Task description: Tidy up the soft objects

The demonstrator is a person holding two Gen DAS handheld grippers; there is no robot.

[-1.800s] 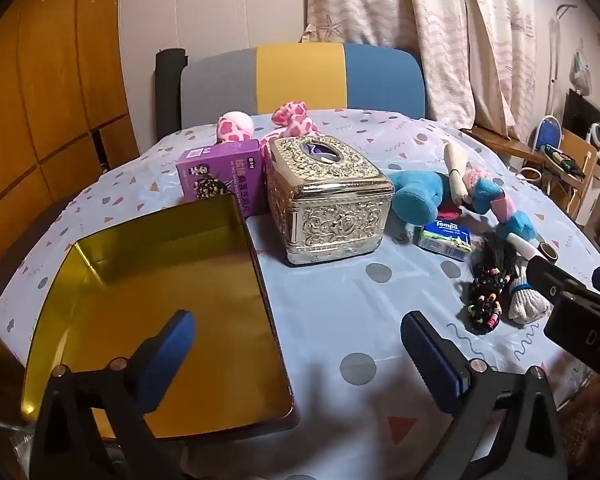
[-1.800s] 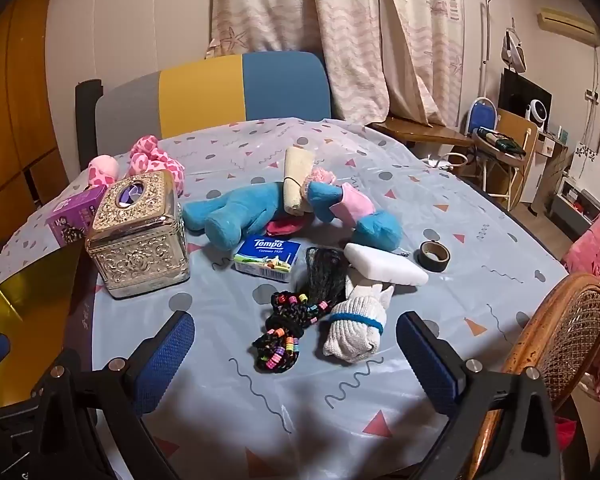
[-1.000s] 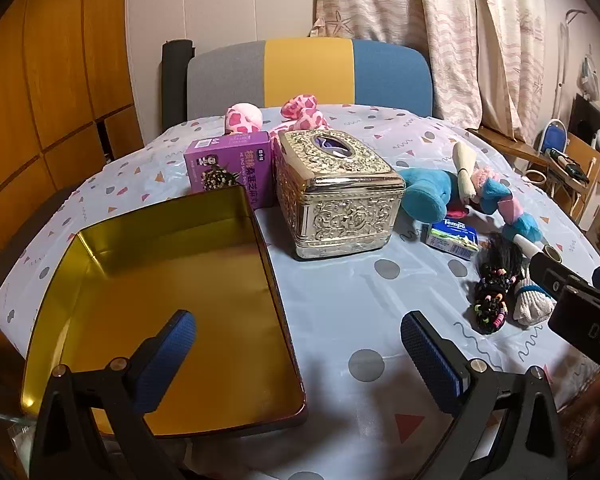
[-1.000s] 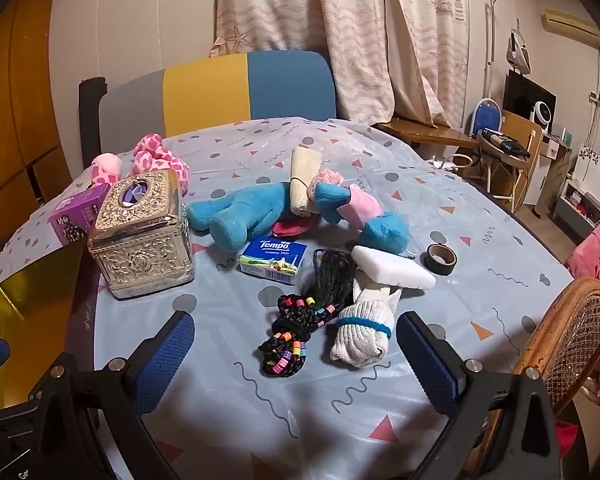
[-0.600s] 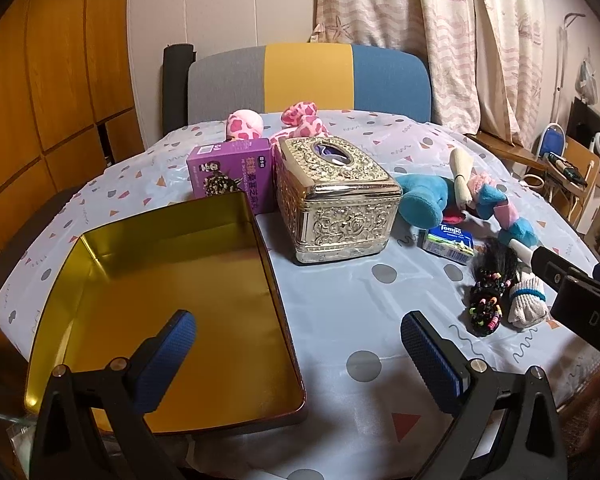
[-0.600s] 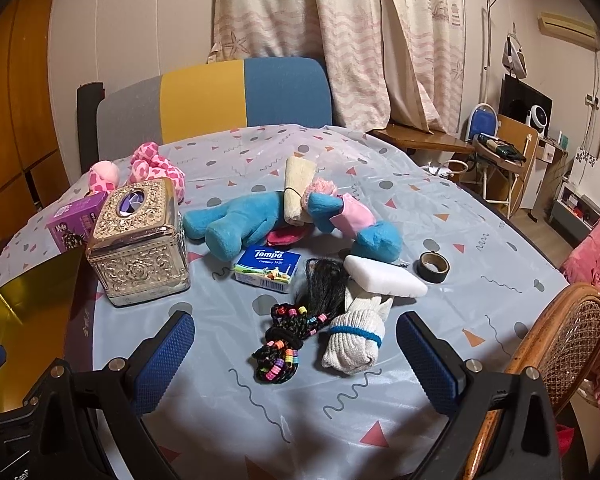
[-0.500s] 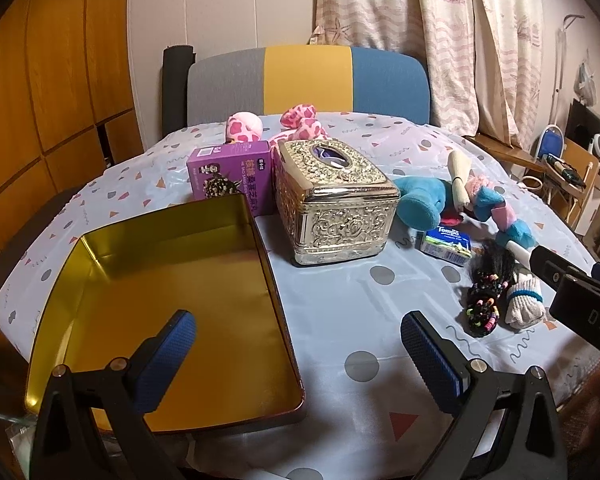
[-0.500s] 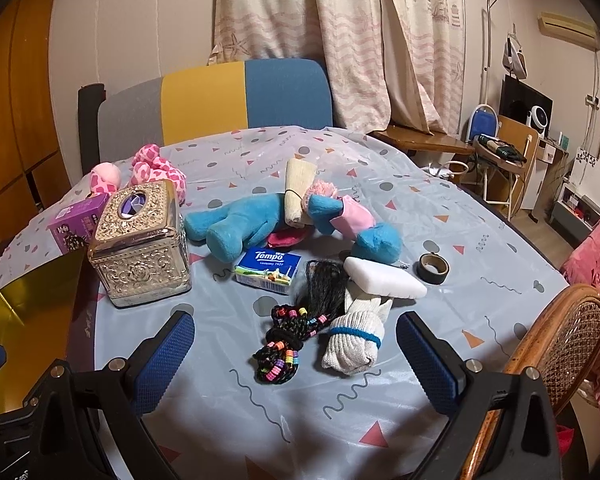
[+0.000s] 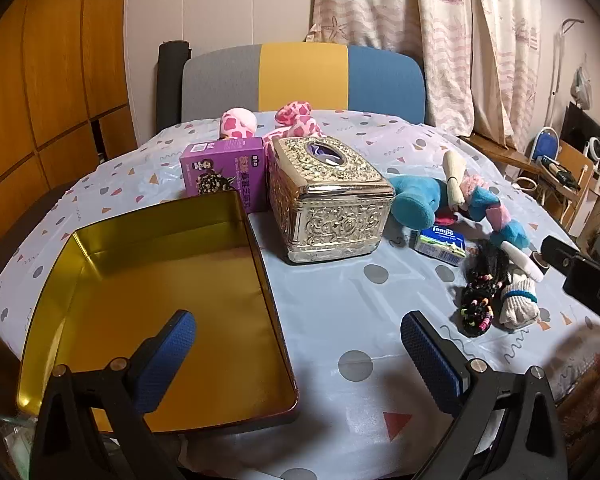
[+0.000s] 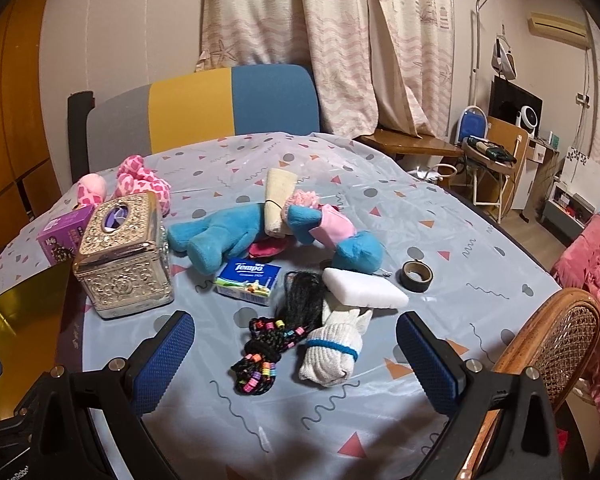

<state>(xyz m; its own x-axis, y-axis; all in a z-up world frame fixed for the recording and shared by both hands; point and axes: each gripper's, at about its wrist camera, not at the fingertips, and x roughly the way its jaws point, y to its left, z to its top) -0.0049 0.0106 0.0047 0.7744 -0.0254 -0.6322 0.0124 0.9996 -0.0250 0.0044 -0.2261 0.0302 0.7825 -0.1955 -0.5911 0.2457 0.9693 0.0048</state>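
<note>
both grippers hover over a patterned table, jaws spread wide, holding nothing. the left gripper hangs above the right edge of an empty gold tin tray. the right gripper faces a rolled white sock and a black beaded braid at its 12 o'clock. a blue plush toy lies beyond, and a pink spotted plush, partly hidden, sits at 10 o'clock behind the silver tissue box.
</note>
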